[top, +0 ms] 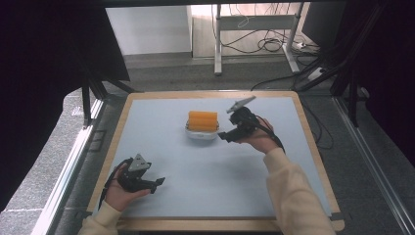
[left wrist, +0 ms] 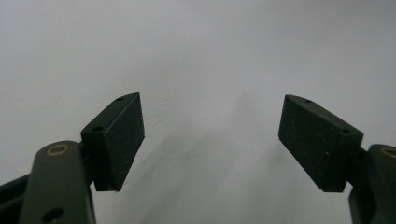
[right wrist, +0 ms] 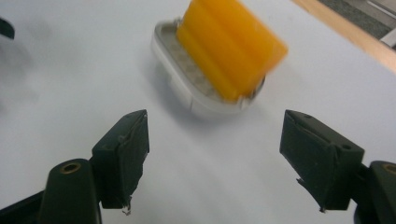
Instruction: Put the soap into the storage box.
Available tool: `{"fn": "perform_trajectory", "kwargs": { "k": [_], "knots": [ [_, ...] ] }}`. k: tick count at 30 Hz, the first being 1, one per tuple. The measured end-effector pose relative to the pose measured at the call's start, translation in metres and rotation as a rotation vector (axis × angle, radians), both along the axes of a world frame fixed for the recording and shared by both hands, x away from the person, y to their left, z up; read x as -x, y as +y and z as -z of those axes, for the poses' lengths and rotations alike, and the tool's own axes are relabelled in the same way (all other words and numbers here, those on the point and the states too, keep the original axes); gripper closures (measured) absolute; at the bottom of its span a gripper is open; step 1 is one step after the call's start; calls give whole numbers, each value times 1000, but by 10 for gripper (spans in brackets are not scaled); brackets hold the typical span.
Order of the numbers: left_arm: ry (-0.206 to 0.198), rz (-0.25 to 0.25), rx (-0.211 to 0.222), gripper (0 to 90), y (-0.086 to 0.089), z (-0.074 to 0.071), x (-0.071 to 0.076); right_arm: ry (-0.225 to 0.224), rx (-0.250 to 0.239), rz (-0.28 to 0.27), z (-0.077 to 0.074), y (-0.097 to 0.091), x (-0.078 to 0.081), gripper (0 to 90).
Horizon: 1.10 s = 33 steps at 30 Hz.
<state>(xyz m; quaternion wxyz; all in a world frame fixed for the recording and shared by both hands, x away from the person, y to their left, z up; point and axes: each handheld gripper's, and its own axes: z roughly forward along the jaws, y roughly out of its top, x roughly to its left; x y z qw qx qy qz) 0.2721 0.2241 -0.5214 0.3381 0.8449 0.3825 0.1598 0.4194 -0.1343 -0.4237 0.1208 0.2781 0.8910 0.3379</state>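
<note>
The right gripper (top: 226, 136) hangs just beside the orange ridged block (top: 202, 120), which rests on a white dish (top: 200, 134) near the middle of the pale desk (top: 205, 186). Its jaws stand wide and released, with nothing between the pads. In the right gripper view the orange ridged block (right wrist: 231, 49) lies ahead of the right gripper (right wrist: 215, 140), slightly toward the upper middle, apart from both pads, and the white dish (right wrist: 180, 77) sits under it. The left gripper (top: 157, 182) rests well apart from the block, toward the person's near side, jaws spread and empty; the left gripper (left wrist: 211, 135) faces bare desk (left wrist: 201, 56).
</note>
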Motion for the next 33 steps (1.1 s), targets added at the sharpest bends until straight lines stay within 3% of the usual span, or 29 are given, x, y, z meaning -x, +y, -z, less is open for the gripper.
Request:
{"fn": "perform_trajectory", "kwargs": {
  "k": [4,5,6,14,16,22,28,33],
  "knots": [
    [2,2,-5,224,-2,0,0,7,-36,24,9,-21,16,236],
    [5,4,-9,223,-3,0,1,6,-75,29,16,-34,27,234],
    [5,4,-9,223,-3,0,1,2,-84,37,19,-40,31,231],
    [11,-4,-16,223,-3,3,-1,-7,-81,101,42,-71,64,206],
    [14,-10,-18,223,-2,3,-1,12,-90,125,56,-80,74,202],
    [12,-21,-18,223,0,5,-1,34,-61,160,78,-87,81,194],
    [15,-21,-21,224,2,5,-2,-6,-58,187,79,-88,83,177],
    [14,-22,-20,224,3,5,-3,7,-64,217,81,-89,82,116]
  ]
}}
